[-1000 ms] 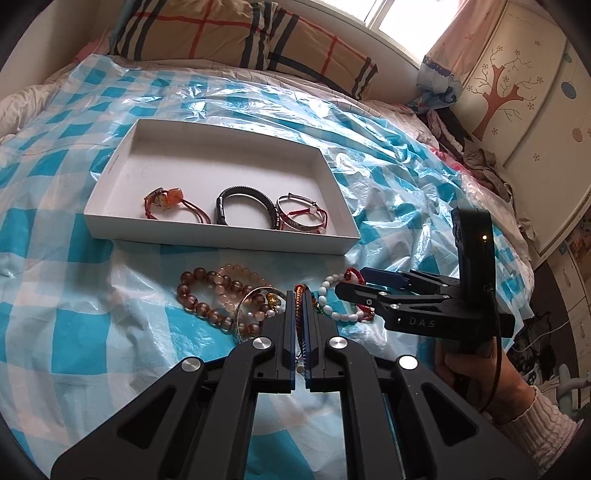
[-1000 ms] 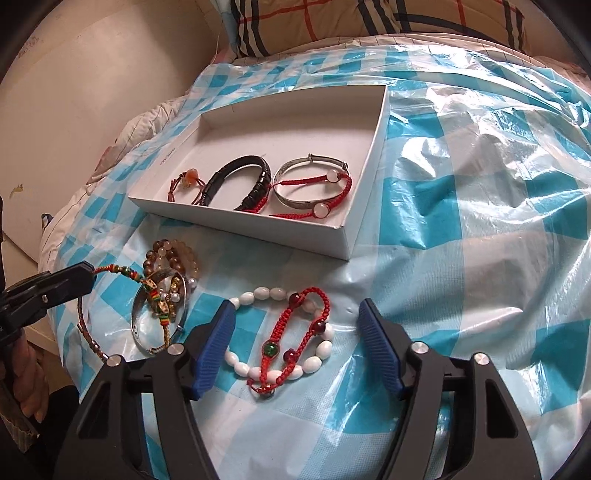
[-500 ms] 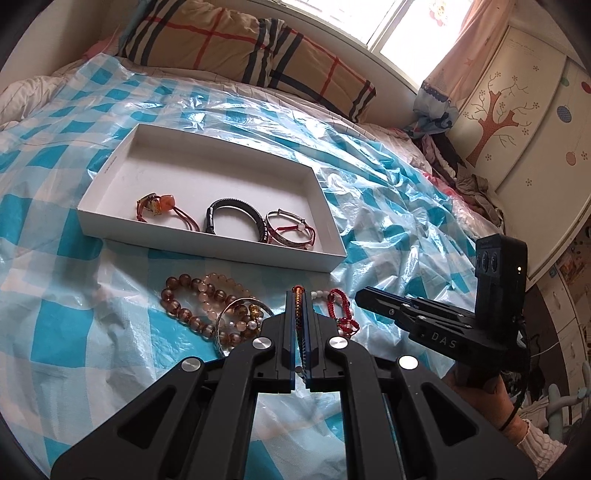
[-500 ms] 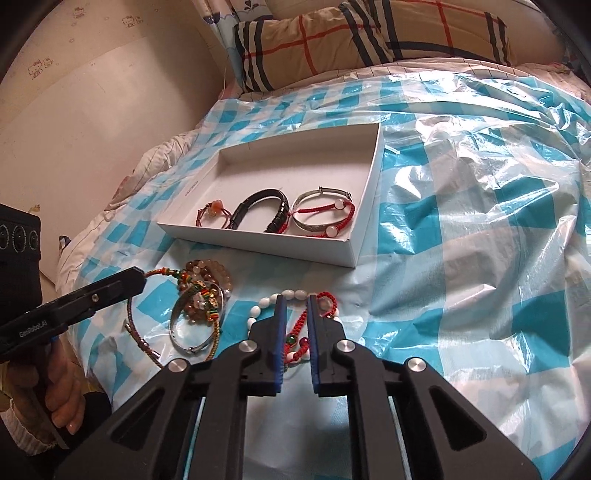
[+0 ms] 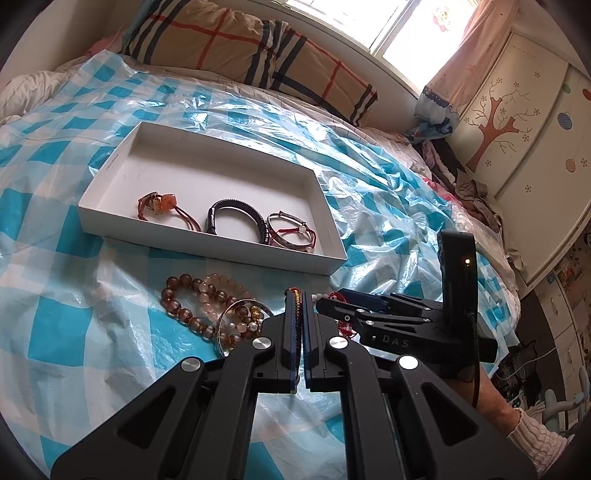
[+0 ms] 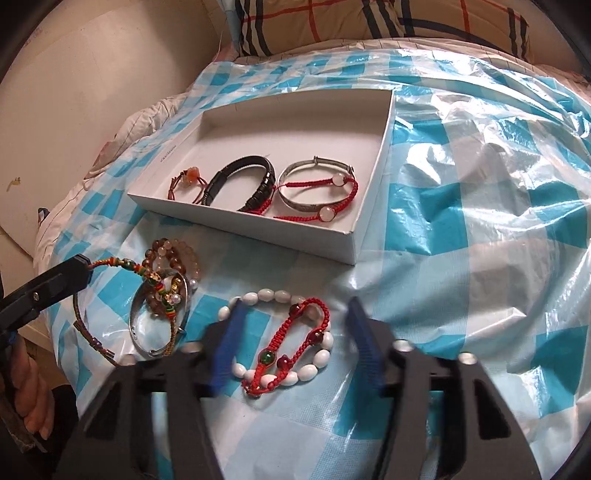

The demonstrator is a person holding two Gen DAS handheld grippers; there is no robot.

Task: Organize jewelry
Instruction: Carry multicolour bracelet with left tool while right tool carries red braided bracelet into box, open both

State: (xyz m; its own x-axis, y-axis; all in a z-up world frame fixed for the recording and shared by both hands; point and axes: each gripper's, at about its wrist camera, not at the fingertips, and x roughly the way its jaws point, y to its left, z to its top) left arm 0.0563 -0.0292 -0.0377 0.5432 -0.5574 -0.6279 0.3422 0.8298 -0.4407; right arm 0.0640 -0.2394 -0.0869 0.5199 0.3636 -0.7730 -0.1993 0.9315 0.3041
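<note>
Two bracelets, the red cord bracelet [image 6: 291, 349] lying across the white bead bracelet [image 6: 280, 295], sit between your right claw's [image 6: 291, 350] opening jaws, untouched, the cord's long axis running seven to one o'clock. Your left claw [image 6: 86, 271] at nine o'clock is clamped on the multicoloured cord [image 6: 122, 264]; the white box [image 6: 373, 192] waits at twelve.

Both views ride on handheld claws and look forward and steeply down along their fingers, close over a bed covered with a blue-and-white checked plastic sheet [image 5: 55, 229]. The left wrist view faces the window end, with the right claw [image 5: 332, 301] at its right. The right wrist view looks from the other side, with the left claw [image 6: 86, 264] at its left edge. Both share the shallow white cardboard tray [image 5: 207, 254] [image 6: 243, 225], the loose bracelets before it and the plaid pillow [image 5: 236, 48] [image 6: 369, 26].
</note>
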